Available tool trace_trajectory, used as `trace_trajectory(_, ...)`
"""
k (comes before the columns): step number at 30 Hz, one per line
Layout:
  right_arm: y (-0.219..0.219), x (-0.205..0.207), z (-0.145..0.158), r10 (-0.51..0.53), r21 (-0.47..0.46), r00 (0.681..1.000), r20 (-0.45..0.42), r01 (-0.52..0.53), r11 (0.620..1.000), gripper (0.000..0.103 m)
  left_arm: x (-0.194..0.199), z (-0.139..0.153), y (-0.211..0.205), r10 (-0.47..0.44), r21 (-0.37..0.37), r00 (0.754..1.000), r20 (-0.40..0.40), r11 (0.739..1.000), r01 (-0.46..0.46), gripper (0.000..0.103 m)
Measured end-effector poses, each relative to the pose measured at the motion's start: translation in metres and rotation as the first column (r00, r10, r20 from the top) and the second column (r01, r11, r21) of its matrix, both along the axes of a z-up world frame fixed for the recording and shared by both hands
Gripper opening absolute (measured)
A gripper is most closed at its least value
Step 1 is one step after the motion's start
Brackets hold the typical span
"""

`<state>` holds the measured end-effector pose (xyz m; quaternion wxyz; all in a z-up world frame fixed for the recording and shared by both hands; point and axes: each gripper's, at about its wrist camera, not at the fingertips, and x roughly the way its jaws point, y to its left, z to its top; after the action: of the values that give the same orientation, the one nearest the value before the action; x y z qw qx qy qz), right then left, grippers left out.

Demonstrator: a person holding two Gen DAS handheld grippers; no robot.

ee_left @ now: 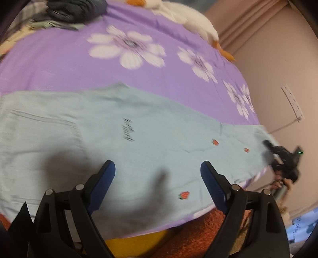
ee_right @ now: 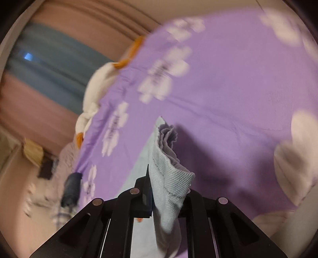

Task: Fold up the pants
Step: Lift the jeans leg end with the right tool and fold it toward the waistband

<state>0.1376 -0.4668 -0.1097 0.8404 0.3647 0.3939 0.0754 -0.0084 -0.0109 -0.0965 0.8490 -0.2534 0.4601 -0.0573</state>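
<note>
Lying lengthwise across bedspread (ee_left: 59,65): pants (ee_left: 139,127); left gripper (ee_left: 158,174) spread above the near edge; right gripper (ee_right: 169,190) pinching the far cuff.

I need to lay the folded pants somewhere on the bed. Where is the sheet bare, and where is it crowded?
Bare purple sheet lies beyond the pants, up to the white plush duck along the far edge. The far-left corner is crowded with dark clothes. The near side is taken by the pants, with the open left tool above them and the right tool clamping their end.
</note>
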Motion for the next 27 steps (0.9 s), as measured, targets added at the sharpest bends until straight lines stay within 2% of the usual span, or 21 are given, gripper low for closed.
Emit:
trace_trajectory(2, 0.026, -0.003, 0.037, 0.052, -0.083, 0.996, 0.078, -0.046, 0.996, 0.012, -0.007, 0.007, 0.010, 0.035, 0.023, 0.999, 0.016, 0.999, -0.035, 0.088)
trace_trajectory(4, 0.048, -0.006, 0.063, 0.104, -0.119, 0.986, 0.130, -0.089, 0.989, 0.012, -0.014, 0.012, 0.019, 0.058, 0.028, 0.998, 0.037, 0.998, -0.059, 0.088)
trace_trajectory(7, 0.097, -0.013, 0.101, 0.229, -0.166, 0.950, 0.210, -0.197, 0.966, 0.012, -0.024, 0.016, 0.030, 0.082, 0.021, 0.995, 0.053, 0.996, -0.083, 0.088)
trace_trajectory(11, 0.154, -0.023, 0.115, 0.358, -0.202, 0.906, 0.227, -0.315, 0.927, 0.012, -0.031, 0.014, 0.040, 0.105, 0.013, 0.993, 0.050, 0.994, -0.106, 0.088)
trace_trajectory(14, 0.207, -0.035, 0.101, 0.479, -0.244, 0.857, 0.189, -0.431, 0.869, 0.012, -0.036, 0.012, 0.045, 0.118, 0.008, 0.992, 0.042, 0.993, -0.118, 0.088)
trace_trajectory(17, 0.253, -0.039, 0.070, 0.565, -0.263, 0.820, 0.087, -0.528, 0.807, 0.013, -0.037, 0.008, 0.047, 0.123, 0.002, 0.992, 0.033, 0.992, -0.123, 0.088)
trace_trajectory(22, 0.307, -0.045, 0.010, 0.655, -0.256, 0.748, -0.106, -0.657, 0.709, 0.013, -0.037, -0.001, 0.051, 0.114, -0.013, 0.993, 0.009, 0.993, -0.114, 0.088)
trace_trajectory(24, 0.316, -0.050, -0.001, 0.659, -0.267, 0.735, -0.160, -0.675, 0.688, 0.013, -0.035, -0.005, 0.050, 0.109, -0.026, 0.994, -0.002, 0.994, -0.109, 0.088)
trace_trajectory(26, 0.322, -0.053, -0.007, 0.668, -0.276, 0.717, -0.198, -0.695, 0.664, 0.017, -0.033, -0.007, 0.049, 0.099, -0.039, 0.995, -0.008, 0.994, -0.099, 0.088)
trace_trajectory(27, 0.321, -0.053, -0.006, 0.675, -0.264, 0.711, -0.198, -0.702, 0.662, 0.027, -0.032, -0.007, 0.048, 0.093, -0.045, 0.996, -0.010, 0.995, -0.093, 0.088)
